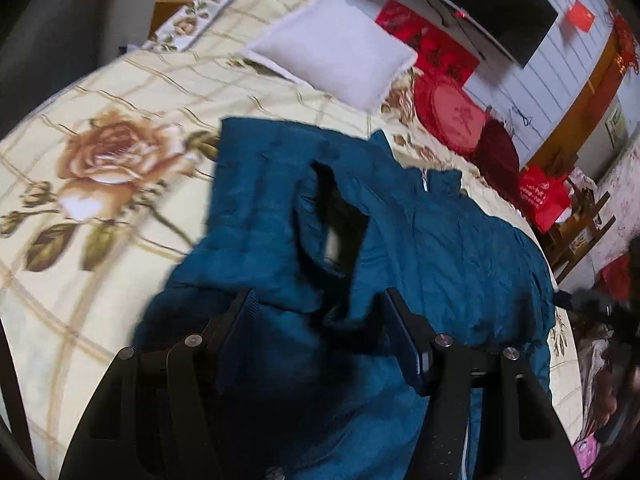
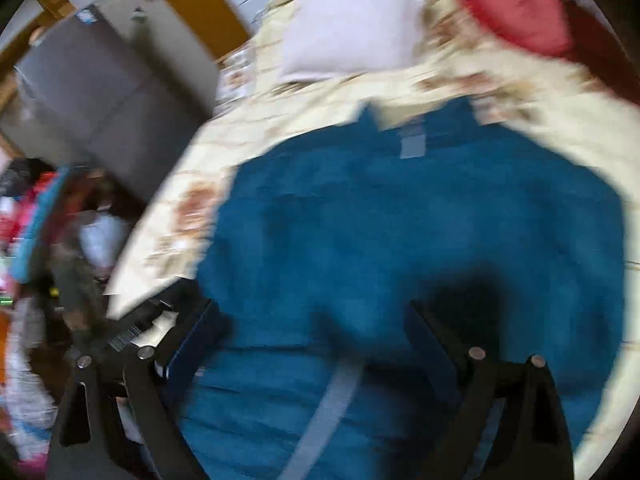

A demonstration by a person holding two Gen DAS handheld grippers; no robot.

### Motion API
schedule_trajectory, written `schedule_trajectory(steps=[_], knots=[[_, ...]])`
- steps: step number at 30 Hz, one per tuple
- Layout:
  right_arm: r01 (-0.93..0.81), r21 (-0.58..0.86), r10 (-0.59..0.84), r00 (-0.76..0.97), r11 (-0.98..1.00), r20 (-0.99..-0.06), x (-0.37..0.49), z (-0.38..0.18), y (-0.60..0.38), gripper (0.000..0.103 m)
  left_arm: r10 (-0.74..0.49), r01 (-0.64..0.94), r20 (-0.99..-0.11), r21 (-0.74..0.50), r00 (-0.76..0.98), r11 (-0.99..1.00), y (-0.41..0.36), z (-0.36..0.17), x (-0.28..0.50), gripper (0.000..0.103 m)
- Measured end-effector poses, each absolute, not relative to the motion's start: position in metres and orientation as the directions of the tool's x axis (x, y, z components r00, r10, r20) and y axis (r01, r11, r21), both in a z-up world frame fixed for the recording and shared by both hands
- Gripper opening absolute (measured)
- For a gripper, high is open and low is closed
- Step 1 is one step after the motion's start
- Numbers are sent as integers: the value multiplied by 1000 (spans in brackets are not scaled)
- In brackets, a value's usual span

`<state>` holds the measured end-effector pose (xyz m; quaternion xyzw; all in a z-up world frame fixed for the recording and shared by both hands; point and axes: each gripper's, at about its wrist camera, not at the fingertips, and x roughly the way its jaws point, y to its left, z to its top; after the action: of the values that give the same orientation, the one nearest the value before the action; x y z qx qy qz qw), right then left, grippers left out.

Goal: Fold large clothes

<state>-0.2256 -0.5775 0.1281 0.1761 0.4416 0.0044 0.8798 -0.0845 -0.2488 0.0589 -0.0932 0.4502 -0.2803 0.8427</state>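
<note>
The teal jacket (image 1: 440,248) lies spread on the bed, over a cream bedspread (image 1: 100,240) printed with big brown roses, and the left gripper (image 1: 320,308) hangs right above it with its fingers set wide apart, cloth showing between them and nothing pinched. From the left wrist view one sleeve (image 1: 320,208) is folded up across the body, its dark cuff opening gaping toward the camera, and the collar with a pale zip sits at the far side, toward the pillows. A white pillow (image 1: 332,48) rests at the head of the bed, a round red cushion (image 1: 452,116) just beside it on the right, and a dark flat screen (image 1: 480,4) hangs on the pale wall beyond. Over to the right wrist view, heavily smeared with blur: the right gripper (image 2: 316,316) is also spread wide over the jacket's (image 2: 400,220) lower half, fingers apart, gripping nothing that can be made out. A pale zip strip runs down the cloth between them. The collar points away toward the white pillow (image 2: 352,24), and a grey cabinet (image 2: 108,92) stands off the bed's left edge, beside a jumble of colourful clutter too blurred to name
</note>
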Motion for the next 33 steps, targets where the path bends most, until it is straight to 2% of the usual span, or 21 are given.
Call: schedule_trajectory(steps=[2,3,4,5,7,9,10,11,13,16,19,21,23,25,28,30,33], knots=[[211,268,81,624,940,-777,-252,126,-605,95,-569,379,-708,-433,419,818,-257,51,-83,46],[234,258,58,625,937,-779,-259,121,-613,95,-569,386,-713,-429,409,817,-262,47,-84,40],[285,237,9,622,929,-783,-271,117,-628,95,-561,399,-716,-411,415,820,-267,46,-84,13],[334,217,-38,616,917,-787,-277,113,-639,95,-550,410,-719,-388,426,825,-271,48,-84,4],[404,211,-96,618,890,-780,-293,108,-665,95,-519,436,-696,-318,496,842,-281,66,-86,0],[480,235,-141,624,845,-769,-301,101,-691,94,-524,452,-642,-293,560,842,-285,90,-87,0],[505,243,-153,621,828,-769,-302,98,-699,91,-523,458,-607,-277,598,845,-286,105,-87,0],[512,244,-157,620,824,-769,-300,94,-702,81,-519,460,-588,-263,620,848,-286,114,-86,0],[529,225,-185,612,818,-769,-290,90,-708,76,-495,458,-559,-218,665,862,-286,130,-80,0],[521,202,-208,624,830,-753,-266,86,-708,75,-442,423,-596,-183,670,888,-283,118,-67,0],[528,121,-248,573,841,-781,-230,67,-706,76,-358,361,-700,-153,618,920,-278,72,-47,0],[534,53,-266,502,844,-823,-208,47,-704,81,-357,354,-737,-170,574,920,-278,51,-39,0],[531,33,-272,485,846,-831,-206,46,-705,82,-391,361,-727,-209,564,909,-271,50,-39,0],[531,53,-262,499,846,-826,-213,55,-708,82,-388,341,-726,-221,568,914,-262,62,-40,15],[531,103,-282,593,841,-754,-241,83,-710,82,-402,323,-677,-249,617,913,-251,88,-50,25],[528,121,-277,612,841,-741,-245,93,-712,82,-399,326,-650,-238,647,915,-251,100,-52,32],[503,125,-255,617,855,-744,-230,98,-704,82,-406,342,-650,-232,642,911,-266,103,-45,33]])
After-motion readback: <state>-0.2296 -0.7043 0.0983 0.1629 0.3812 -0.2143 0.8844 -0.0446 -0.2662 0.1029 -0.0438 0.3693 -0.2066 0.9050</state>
